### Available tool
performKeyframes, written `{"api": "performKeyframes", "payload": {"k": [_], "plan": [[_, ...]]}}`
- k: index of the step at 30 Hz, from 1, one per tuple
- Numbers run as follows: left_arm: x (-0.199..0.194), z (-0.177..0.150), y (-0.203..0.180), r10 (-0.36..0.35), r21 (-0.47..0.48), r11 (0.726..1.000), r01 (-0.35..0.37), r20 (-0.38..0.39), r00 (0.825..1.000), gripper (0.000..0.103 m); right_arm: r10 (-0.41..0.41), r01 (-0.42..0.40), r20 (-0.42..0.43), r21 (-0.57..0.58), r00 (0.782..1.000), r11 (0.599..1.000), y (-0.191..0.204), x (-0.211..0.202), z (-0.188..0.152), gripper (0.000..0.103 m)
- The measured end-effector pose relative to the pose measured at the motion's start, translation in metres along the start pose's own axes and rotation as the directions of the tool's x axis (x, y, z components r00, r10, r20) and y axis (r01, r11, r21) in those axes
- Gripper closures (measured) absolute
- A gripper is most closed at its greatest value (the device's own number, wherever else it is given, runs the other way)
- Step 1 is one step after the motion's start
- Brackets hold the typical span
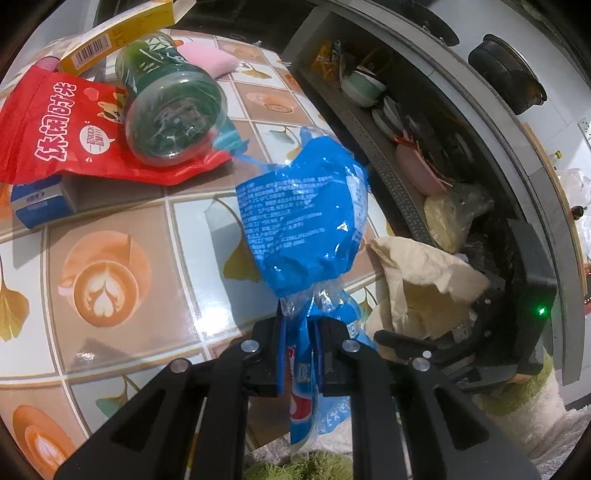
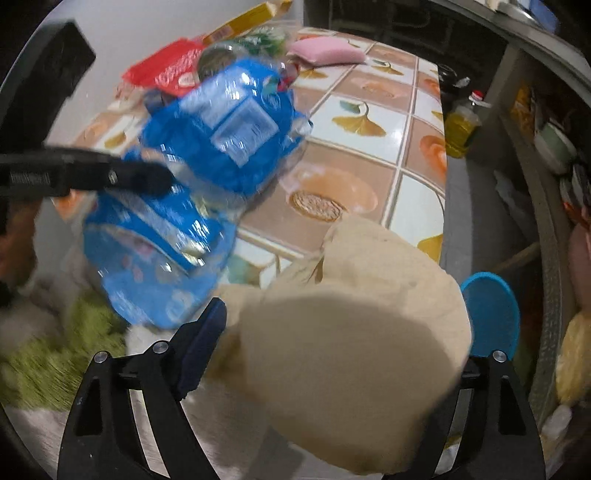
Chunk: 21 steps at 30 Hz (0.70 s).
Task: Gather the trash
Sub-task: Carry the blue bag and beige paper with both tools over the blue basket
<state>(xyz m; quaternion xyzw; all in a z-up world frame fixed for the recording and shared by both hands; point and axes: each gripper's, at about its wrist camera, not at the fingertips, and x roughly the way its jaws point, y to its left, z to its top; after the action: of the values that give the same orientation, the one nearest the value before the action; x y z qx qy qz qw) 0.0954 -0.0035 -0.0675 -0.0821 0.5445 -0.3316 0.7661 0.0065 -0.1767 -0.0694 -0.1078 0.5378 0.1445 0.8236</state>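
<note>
Nearest in the left wrist view, the left gripper (image 1: 298, 360) is seen clamped on the twisted neck of a crinkled blue plastic wrapper with white print (image 1: 303, 221); the jaws are drawn narrow, with the film pinched between them. The wrapper's bulk rises ahead of the fingertips, lifted above the tiled tabletop with coffee-cup and ginkgo-leaf pattern (image 1: 110, 229), and a tail of it hangs down between the fingers.

In the right wrist view, the right gripper (image 2: 343, 332) is spread wide, and a beige crumpled paper bag (image 2: 354, 350) fills the space between its fingers (image 2: 201, 350). Whether the bag is gripped cannot be told, as one finger is hidden behind it. The same bag (image 1: 424, 284) is seen just right of the blue wrapper in the left view, at the table's edge.

Farther back on the tabletop, a clear plastic bottle with a green label (image 1: 173, 107) is laid on its side upon a red snack pouch with white lettering (image 1: 74, 129). Beside the pouch a small blue-and-white carton (image 1: 38, 201) is found, and behind the bottle a yellow cardboard box (image 1: 114, 33) and a pink sponge (image 1: 208, 59) are placed.

Beyond the table's right edge, a grey shelf unit (image 1: 384, 162) holding stacked bowls is visible.
</note>
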Motion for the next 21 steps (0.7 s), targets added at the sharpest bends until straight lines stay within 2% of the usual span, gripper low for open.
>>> {"api": "performKeyframes", "payload": {"k": [4,6,7,12,15,21], "plan": [[0.000,-0.001,-0.003,0.018,0.007,1.000,-0.018,0.003,1.000,0.092,0.003,-0.005,0.033,0.036,0.999,0.999,-0.010,-0.007,-0.007,0.046],[-0.001,0.000,-0.007,0.025,0.014,1.000,-0.025,0.004,1.000,0.092,0.008,-0.011,0.051,0.065,0.999,0.998,-0.017,-0.010,-0.010,0.062],[-0.001,0.001,-0.010,0.028,0.017,0.999,-0.028,0.006,1.000,0.092,0.013,-0.017,0.061,0.080,0.998,0.997,-0.021,-0.011,-0.012,0.065],[-0.001,0.007,-0.024,0.036,0.044,0.998,-0.036,0.013,0.999,0.092,0.052,-0.073,0.127,0.172,0.991,0.982,-0.036,-0.017,-0.023,0.093],[0.001,0.016,-0.036,0.035,0.071,0.997,-0.036,0.017,0.999,0.092,0.087,-0.132,0.191,0.238,0.978,0.962,-0.046,-0.020,-0.031,0.098],[0.013,0.048,-0.072,0.019,0.151,0.988,-0.021,0.012,1.000,0.092,0.076,-0.183,0.298,0.350,0.952,0.919,-0.069,-0.033,-0.053,0.099]]}}
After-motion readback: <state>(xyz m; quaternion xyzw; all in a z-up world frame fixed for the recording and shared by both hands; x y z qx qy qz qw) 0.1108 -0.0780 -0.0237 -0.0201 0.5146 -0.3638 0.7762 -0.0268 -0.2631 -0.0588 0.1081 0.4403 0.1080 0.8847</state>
